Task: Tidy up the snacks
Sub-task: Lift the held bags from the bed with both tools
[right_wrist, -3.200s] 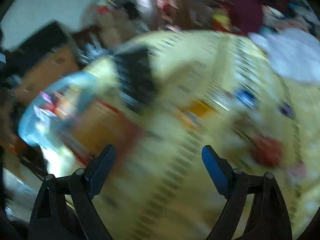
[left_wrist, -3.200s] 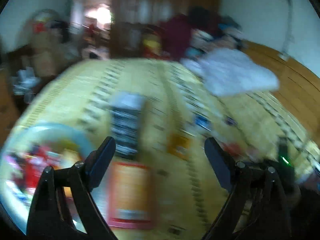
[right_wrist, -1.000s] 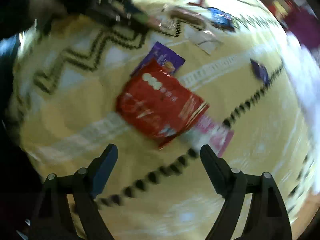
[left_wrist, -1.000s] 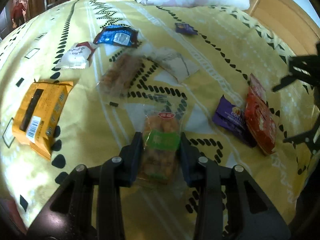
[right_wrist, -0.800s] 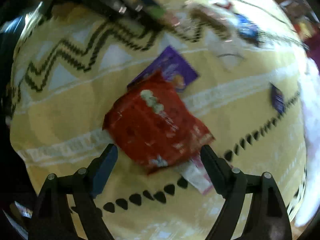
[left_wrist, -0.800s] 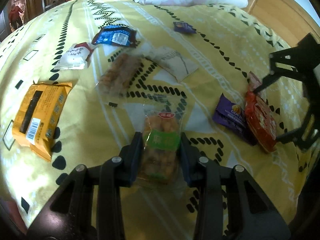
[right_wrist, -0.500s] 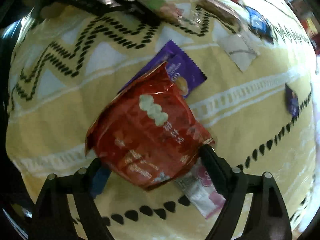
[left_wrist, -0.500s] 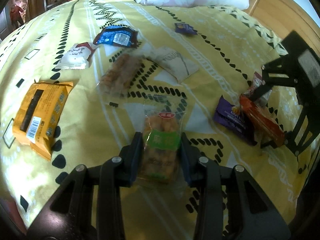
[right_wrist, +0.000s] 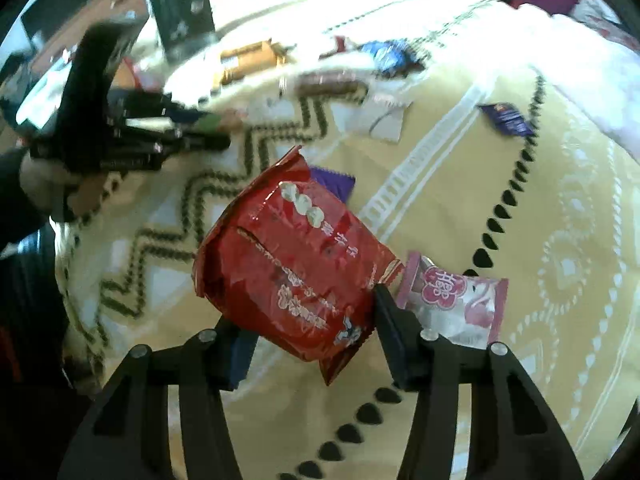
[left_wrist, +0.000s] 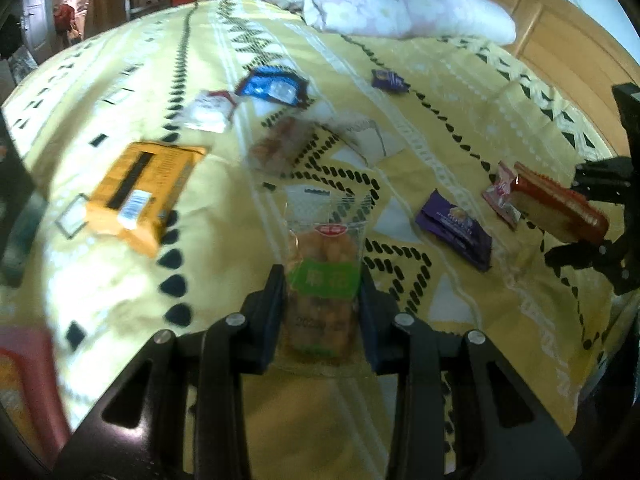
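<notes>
On a yellow patterned bedspread (left_wrist: 420, 128) lie several snack packets. My left gripper (left_wrist: 321, 280) is shut on a clear packet of orange snacks with a green label (left_wrist: 326, 248), its pads pressing both sides. My right gripper (right_wrist: 310, 320) has its jaws closing on a crumpled red snack packet (right_wrist: 292, 264), which sits tilted between the pads, raised off the cloth. In the left wrist view the same red packet (left_wrist: 560, 208) hangs edge-on at the right. A purple packet (left_wrist: 456, 228) and a pink packet (right_wrist: 456, 304) lie just beside it.
An orange box (left_wrist: 140, 188), a white packet (left_wrist: 208, 112), a blue packet (left_wrist: 272, 86), a clear brown snack pack (left_wrist: 280, 144) and a small purple sweet (left_wrist: 386, 79) lie farther up the bed. A flowered pillow (left_wrist: 392, 8) and wooden headboard (left_wrist: 560, 48) bound the far side.
My right gripper came down around the red packet, narrowed onto it and lifted it tilted, uncovering the pink packet. My left gripper kept its grip on the orange snack packet and rose a little.
</notes>
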Tool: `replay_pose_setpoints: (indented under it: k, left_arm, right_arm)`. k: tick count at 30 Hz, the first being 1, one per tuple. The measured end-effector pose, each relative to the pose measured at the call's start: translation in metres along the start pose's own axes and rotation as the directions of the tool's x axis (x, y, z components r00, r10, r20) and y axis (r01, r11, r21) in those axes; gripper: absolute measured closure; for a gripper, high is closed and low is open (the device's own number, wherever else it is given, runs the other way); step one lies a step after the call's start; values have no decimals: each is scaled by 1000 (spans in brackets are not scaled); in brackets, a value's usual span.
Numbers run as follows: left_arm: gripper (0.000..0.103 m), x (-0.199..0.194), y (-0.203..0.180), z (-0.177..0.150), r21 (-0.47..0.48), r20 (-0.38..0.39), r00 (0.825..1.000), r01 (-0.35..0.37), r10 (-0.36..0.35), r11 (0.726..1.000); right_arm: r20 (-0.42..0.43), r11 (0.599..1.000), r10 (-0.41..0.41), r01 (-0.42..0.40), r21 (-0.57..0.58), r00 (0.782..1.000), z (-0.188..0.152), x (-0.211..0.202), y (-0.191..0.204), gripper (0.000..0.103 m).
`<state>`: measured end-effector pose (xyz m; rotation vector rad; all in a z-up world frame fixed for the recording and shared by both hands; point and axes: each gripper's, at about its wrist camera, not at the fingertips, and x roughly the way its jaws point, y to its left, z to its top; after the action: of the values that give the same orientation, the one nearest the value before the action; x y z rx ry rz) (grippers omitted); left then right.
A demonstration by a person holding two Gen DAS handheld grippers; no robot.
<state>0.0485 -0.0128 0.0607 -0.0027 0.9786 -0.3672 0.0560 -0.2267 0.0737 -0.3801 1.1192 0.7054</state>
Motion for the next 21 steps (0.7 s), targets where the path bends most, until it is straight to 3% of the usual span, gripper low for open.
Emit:
replay_pose_setpoints:
  k: [4, 7, 10, 12, 14, 15, 16, 17, 19, 21]
  left_arm:
    - [69, -33, 0, 3, -11, 74, 996, -40, 41, 999]
    - [69, -52, 2, 5, -16, 112, 992, -59, 60, 998]
    - [69, -62, 10, 3, -38, 116, 992, -52, 56, 998]
    - [69, -65, 14, 0, -51, 112, 992, -53, 59, 997]
    - [69, -66, 15, -3, -67, 111, 992, -56, 64, 996]
    - [69, -67, 15, -5, -75, 113, 992, -43, 51, 996]
    - [69, -66, 15, -6, -85, 113, 993, -32, 42, 996]
    - [69, -67, 13, -8, -89, 113, 993, -29, 39, 996]
    - [69, -63, 10, -9, -90, 107, 994, -17, 26, 996]
    - [69, -61, 7, -10, -79, 102, 995, -10, 18, 997]
  right_arm:
    - [109, 996, -73, 67, 56, 991, -3, -30, 21, 64]
    - [159, 990, -127, 115, 85, 979, -4, -48, 38, 66]
    - [137, 988, -117, 102, 115, 984, -6, -39, 41, 66]
    - [61, 990, -66, 58, 130, 996, -8, -23, 38, 66]
    - [11, 984, -100, 97, 151, 995, -12, -12, 36, 65]
    - [-7, 975, -109, 109, 196, 994, -13, -9, 33, 62]
    - [4, 955, -110, 104, 277, 994, -16, -10, 26, 52]
    - [49, 919, -114, 87, 385, 992, -21, -14, 19, 36]
    - [95, 833, -136, 62, 549, 986, -31, -13, 11, 16]
    - [107, 760, -145, 41, 648, 984, -35, -6, 7, 15]
